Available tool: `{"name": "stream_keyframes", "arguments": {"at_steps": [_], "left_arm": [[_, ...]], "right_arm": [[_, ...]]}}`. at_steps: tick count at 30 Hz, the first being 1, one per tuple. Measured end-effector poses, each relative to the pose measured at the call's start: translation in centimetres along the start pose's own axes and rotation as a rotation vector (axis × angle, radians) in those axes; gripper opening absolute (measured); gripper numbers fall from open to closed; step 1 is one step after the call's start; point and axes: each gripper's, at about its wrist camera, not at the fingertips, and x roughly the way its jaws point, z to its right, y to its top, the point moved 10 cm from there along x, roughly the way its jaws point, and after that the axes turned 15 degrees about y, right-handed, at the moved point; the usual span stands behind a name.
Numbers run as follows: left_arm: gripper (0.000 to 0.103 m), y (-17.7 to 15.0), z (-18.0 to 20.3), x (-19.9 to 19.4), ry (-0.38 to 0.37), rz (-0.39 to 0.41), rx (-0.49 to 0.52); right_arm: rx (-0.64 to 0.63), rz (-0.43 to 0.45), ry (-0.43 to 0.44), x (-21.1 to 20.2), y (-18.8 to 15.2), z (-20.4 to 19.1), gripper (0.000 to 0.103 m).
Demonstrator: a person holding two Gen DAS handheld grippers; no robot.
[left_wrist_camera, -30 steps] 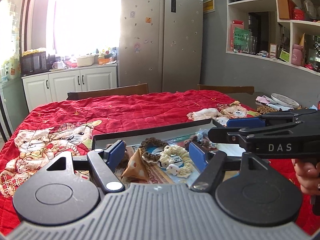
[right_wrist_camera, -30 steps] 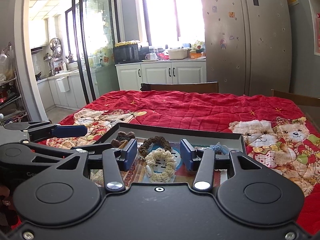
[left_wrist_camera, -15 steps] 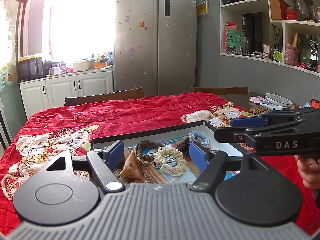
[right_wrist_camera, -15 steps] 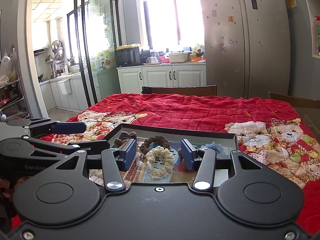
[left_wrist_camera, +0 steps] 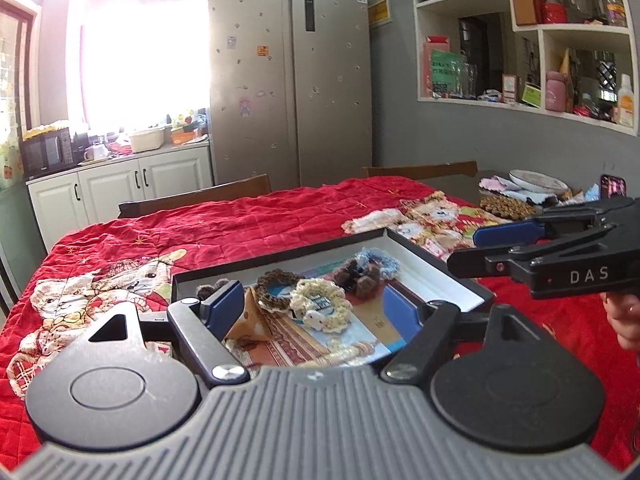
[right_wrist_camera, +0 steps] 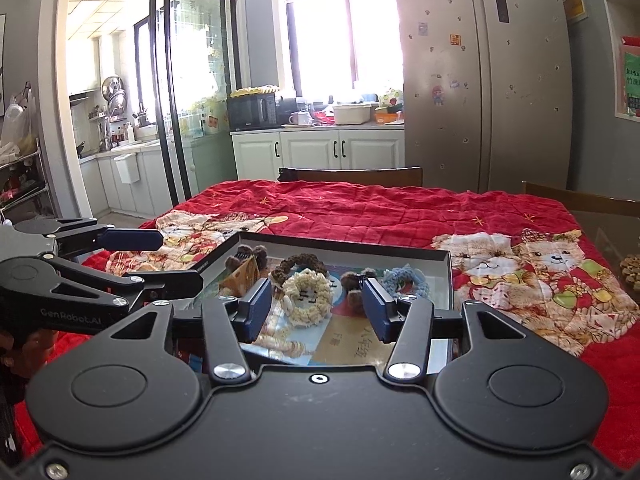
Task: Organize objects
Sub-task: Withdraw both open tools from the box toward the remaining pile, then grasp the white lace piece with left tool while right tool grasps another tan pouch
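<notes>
A shallow black box lies on the red quilted table cover. In it lie a cream crocheted ring, a brown ring, a light blue ring, dark brown fuzzy pieces and a tan cone-shaped piece. My left gripper is open and empty above the box's near side. My right gripper is open and empty, also above the near side; it shows at the right of the left wrist view.
The red quilt with bear prints covers the table. Wooden chair backs stand at the far edge. A plate and clutter sit at the far right. A fridge and cabinets stand behind.
Both grippers have risen and tilted a little, so the box sits lower and nearer in view. The items in the box have not moved. Both stay open.
</notes>
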Motion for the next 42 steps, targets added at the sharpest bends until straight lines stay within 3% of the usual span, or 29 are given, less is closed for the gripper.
{"name": "stream_keyframes", "arguments": {"at_steps": [19,30,42], "left_arm": [[0.085,-4.4,1.9,-1.2,-0.084,-0.054,0.128],[0.085,-6.4,3.3,-0.6,-0.129,-0.085,0.186],[0.077,-7.8,4.1,1.0,-0.145,-0.116,0.234]], "right_arm": [[-0.034,-0.117,0.020,-1.9,-6.5,-1.7,0.050],[-0.042,-0.143,0.032,-1.2,-8.2,-2.3,0.049],[-0.013,-0.173,0.048,1.2,-9.4,-1.4,0.049]]}}
